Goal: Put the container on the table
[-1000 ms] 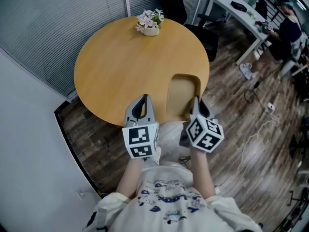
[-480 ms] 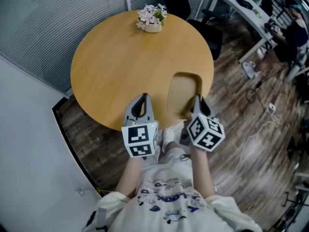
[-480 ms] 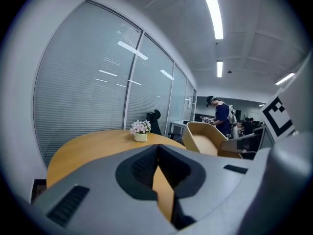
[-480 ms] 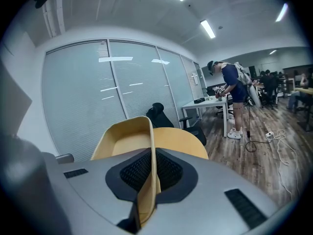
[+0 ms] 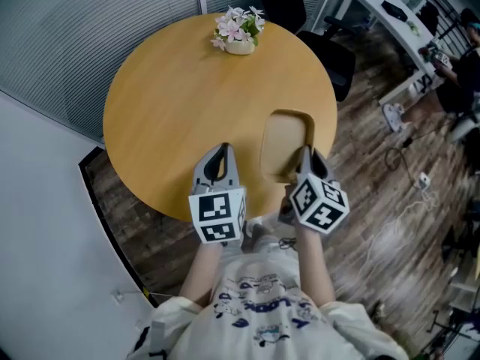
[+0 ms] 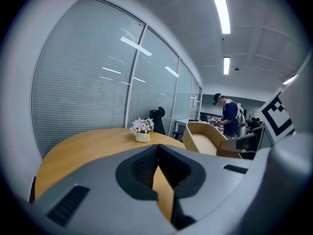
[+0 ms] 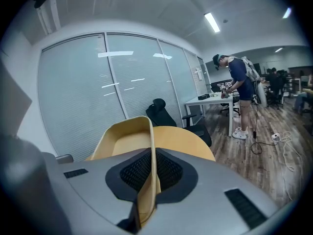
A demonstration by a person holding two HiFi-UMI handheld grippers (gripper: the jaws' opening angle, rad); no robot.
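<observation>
The container (image 5: 285, 145) is a tan, open, rounded-rectangle tray; it shows over the front right part of the round wooden table (image 5: 180, 103). My right gripper (image 5: 304, 157) is shut on its near right rim. In the right gripper view the thin rim (image 7: 150, 146) runs up between the jaws, and the tray's hollow (image 7: 124, 140) lies left of it. Whether the tray touches the tabletop I cannot tell. My left gripper (image 5: 219, 154) is shut and holds nothing, over the table's near edge, left of the container (image 6: 205, 140).
A small pot of pink and white flowers (image 5: 239, 32) stands at the table's far edge. Frosted glass walls (image 5: 90, 21) run behind the table. A black office chair (image 7: 161, 114), a white desk (image 7: 215, 102) and a standing person (image 7: 242, 89) are off to the right on wood flooring.
The table and flowers have slid a little lower and left in the head view. Both grippers keep their hold and spacing; the container now lies slightly further over the table.
</observation>
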